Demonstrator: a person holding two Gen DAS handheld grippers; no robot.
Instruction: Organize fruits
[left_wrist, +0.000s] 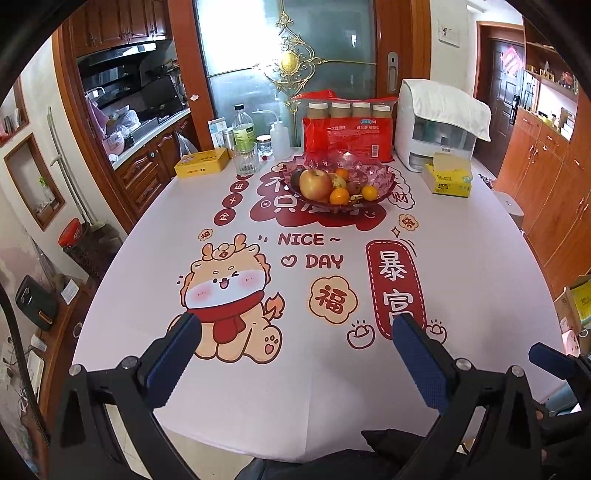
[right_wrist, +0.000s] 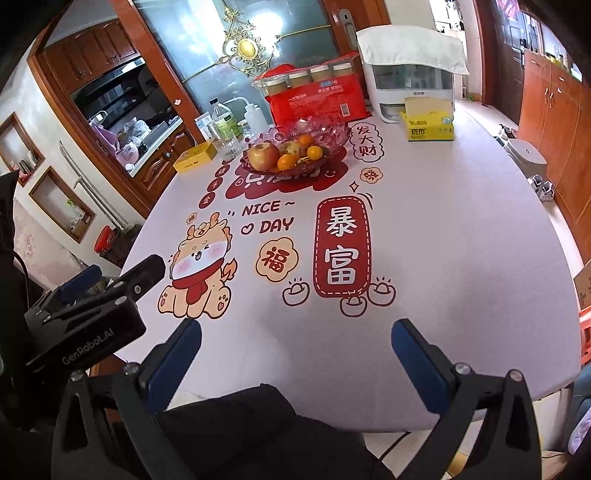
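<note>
A clear glass fruit bowl (left_wrist: 373, 176) stands at the far middle of the table; it also shows in the right wrist view (right_wrist: 332, 138). It holds an apple (left_wrist: 315, 183), several oranges (left_wrist: 339, 195) and some darker fruit. In the right wrist view the apple (right_wrist: 262, 155) and oranges (right_wrist: 287, 161) lie in the same bowl. My left gripper (left_wrist: 295, 328) is open and empty over the near part of the table. My right gripper (right_wrist: 295, 332) is open and empty near the front edge. Both are far from the bowl.
Behind the bowl stand a red package of cups (left_wrist: 347, 129), a white appliance under a cloth (left_wrist: 436, 125), a yellow tissue box (left_wrist: 448, 177), a glass (left_wrist: 245, 158), bottles (left_wrist: 243, 129) and a yellow tin (left_wrist: 201, 162). The table (left_wrist: 480, 277) has a printed white cloth.
</note>
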